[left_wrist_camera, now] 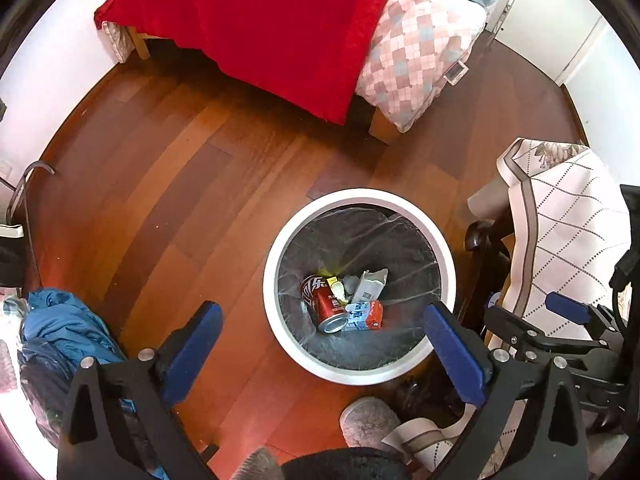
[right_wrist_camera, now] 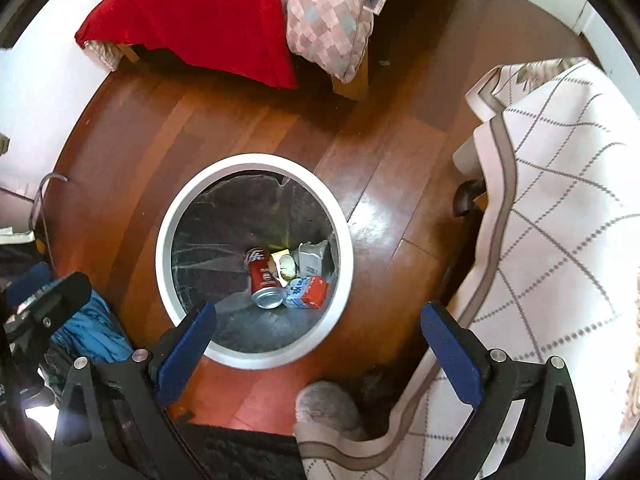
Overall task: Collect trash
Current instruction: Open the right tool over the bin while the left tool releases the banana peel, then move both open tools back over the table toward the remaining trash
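Observation:
A round white trash bin (left_wrist_camera: pixel 276 248) with a dark liner stands on the wooden floor; it also shows in the right wrist view (right_wrist_camera: pixel 164 240). Inside lie a red soda can (left_wrist_camera: pixel 325 306) (right_wrist_camera: pixel 264 278), a red and blue carton (left_wrist_camera: pixel 366 315) (right_wrist_camera: pixel 307 292), a grey crumpled box (left_wrist_camera: pixel 370 284) (right_wrist_camera: pixel 314 258) and a small yellowish scrap (left_wrist_camera: pixel 338 290). My left gripper (left_wrist_camera: pixel 322 340) is open and empty, held above the bin's near side. My right gripper (right_wrist_camera: pixel 318 332) is open and empty above the bin's near right rim. The right gripper's fingers (left_wrist_camera: pixel 568 308) show at the right of the left wrist view.
A bed with a red blanket (left_wrist_camera: pixel 272 28) and checked quilt (left_wrist_camera: pixel 416 52) stands behind the bin. A chair draped in a white patterned cloth (right_wrist_camera: pixel 560 208) is at the right. Blue clothing (left_wrist_camera: pixel 60 320) lies at the left. A grey slipper (left_wrist_camera: pixel 368 420) is near the bin.

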`<state>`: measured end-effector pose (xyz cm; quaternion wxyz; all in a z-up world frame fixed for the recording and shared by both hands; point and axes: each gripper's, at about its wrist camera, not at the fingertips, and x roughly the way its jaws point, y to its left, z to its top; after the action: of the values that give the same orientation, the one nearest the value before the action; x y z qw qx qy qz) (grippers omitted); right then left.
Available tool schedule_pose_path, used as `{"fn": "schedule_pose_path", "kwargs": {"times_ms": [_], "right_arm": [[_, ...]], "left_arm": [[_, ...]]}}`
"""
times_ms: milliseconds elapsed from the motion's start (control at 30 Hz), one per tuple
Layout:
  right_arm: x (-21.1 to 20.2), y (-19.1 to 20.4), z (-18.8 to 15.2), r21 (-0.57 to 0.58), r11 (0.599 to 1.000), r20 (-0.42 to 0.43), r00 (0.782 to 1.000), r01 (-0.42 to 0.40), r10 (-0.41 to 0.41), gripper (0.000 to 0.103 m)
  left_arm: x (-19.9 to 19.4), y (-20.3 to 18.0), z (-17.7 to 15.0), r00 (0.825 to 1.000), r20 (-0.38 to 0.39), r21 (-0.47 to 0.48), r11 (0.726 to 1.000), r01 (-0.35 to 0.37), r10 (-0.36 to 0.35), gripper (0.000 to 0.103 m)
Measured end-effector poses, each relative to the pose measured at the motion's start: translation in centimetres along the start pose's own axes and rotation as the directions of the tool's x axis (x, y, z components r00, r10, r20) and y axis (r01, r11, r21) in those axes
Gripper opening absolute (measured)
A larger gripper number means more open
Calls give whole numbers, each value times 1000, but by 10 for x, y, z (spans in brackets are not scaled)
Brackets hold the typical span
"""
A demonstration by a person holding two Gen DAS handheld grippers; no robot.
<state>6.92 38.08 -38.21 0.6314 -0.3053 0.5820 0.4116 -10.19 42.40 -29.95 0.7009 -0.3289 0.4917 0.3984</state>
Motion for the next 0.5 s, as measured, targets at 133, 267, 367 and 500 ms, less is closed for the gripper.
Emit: {"fn": "schedule_pose_path", "kwargs": {"times_ms": [133,267,367,500], "right_arm": [[-20,1,-10,3,1000,25,1000,12,-12,103],[-40,2,-23,-3,1000,45,999,8,-8,103],[-54,5,-31,-12,1000,50,999,1,0,103],[-82,7,-42,-13,1000,97,995,4,-3,103]], "left_arm": [[-17,-2,-7,1000,24,5,1000,3,-3,103],[-37,-4,-16,998,60,23,1000,-12,11,103],[-53,-6,-23,995,100,31,999,-26,23,103],[-74,-5,-32,991,133,28,999,-18,14,103]]}}
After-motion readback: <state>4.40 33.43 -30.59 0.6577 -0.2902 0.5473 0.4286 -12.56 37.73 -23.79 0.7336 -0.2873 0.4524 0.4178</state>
